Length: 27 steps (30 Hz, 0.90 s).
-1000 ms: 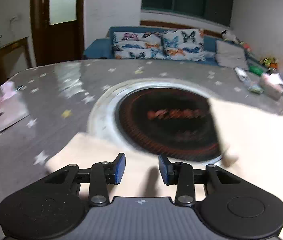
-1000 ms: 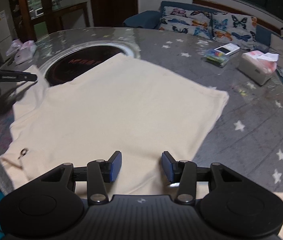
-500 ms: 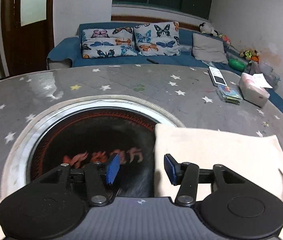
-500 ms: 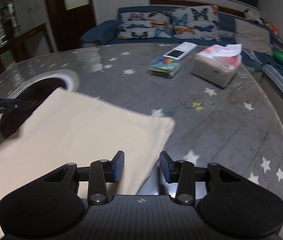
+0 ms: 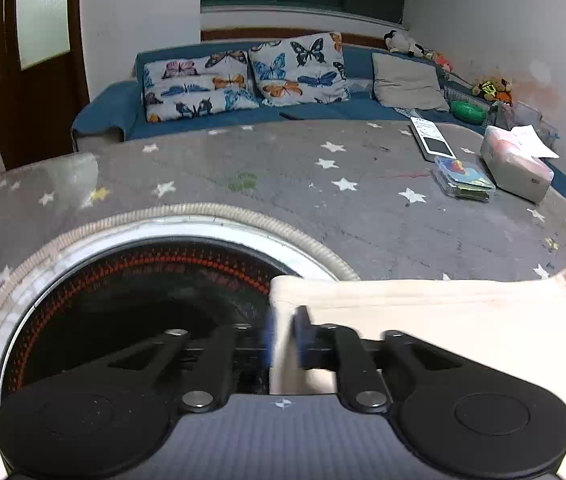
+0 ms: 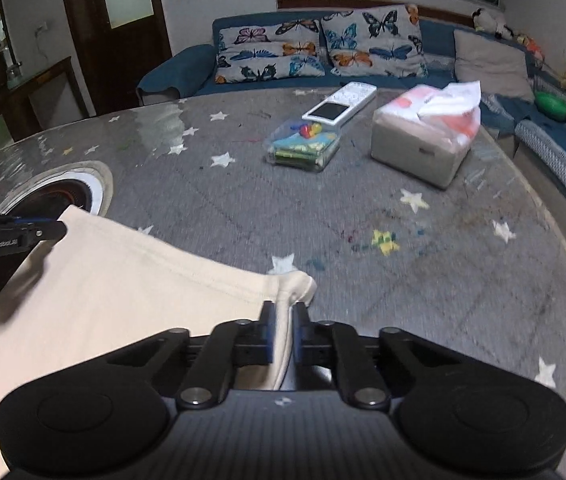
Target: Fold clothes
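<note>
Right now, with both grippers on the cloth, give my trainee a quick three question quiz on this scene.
1. True or false: the right gripper has its jaws shut on the cloth.
2. What does the left gripper hold?
3. Nearest the tissue box: A the clear box, B the round opening?

Key: 1 true. 2 A corner of the cloth. 3 A.

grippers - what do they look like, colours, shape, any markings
Both are alike. The left gripper and right gripper are matte black, each with two jointed link arms with silver pivot screws, two round black discs at the sides, and a ribbed grey body with a small round black-and-white mark. The finger pads are blue. Seen from the right wrist, the left gripper's side carries small white lettering, too small to read surely.
</note>
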### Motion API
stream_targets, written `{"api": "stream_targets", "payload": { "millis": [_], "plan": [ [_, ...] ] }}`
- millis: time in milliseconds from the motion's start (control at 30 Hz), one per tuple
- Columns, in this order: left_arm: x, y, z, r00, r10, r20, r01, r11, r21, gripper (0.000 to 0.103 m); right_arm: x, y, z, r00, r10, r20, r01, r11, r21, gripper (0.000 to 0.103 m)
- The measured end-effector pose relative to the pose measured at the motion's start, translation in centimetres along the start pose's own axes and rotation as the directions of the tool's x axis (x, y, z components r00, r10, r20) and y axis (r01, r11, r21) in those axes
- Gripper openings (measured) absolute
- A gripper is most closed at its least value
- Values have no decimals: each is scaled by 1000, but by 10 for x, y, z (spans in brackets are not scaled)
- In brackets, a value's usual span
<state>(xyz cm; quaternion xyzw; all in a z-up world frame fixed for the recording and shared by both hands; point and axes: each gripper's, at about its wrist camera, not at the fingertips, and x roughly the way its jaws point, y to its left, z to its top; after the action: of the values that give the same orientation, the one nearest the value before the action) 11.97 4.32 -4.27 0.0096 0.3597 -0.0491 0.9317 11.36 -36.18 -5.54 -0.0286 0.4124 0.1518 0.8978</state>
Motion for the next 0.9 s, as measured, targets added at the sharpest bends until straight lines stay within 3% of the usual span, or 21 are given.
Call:
{"api": "stream_targets", "payload": {
  "millis": [33,233,367,500,733,900],
  "plan": [
    [0,0,0,1000,23,13,-23,1000,9,4,2,2,2,1000,-6,8,6,1000,-9,6],
    [4,20,6,994,102,30,-100,994,-42,3,26,18,25,999,-17,33,19,998,-67,6],
    [9,31,8,994,112,17,-110,992,-63,5,37,26,39,999,-30,42,34,994,-100,10],
    [1,32,10,995,102,14,-100,991,-89,10,14,28,38,998,-3,60,11,991,-133,11],
    [-42,7,-9,999,15,35,-13,998,-54,13,-59,46,-17,994,104,33,-93,964,-249,11],
    [-84,-26,-40,996,-92,19,92,996,17,14,-87,59,-68,994,113,9,-105,949,-296,11]
  ]
}}
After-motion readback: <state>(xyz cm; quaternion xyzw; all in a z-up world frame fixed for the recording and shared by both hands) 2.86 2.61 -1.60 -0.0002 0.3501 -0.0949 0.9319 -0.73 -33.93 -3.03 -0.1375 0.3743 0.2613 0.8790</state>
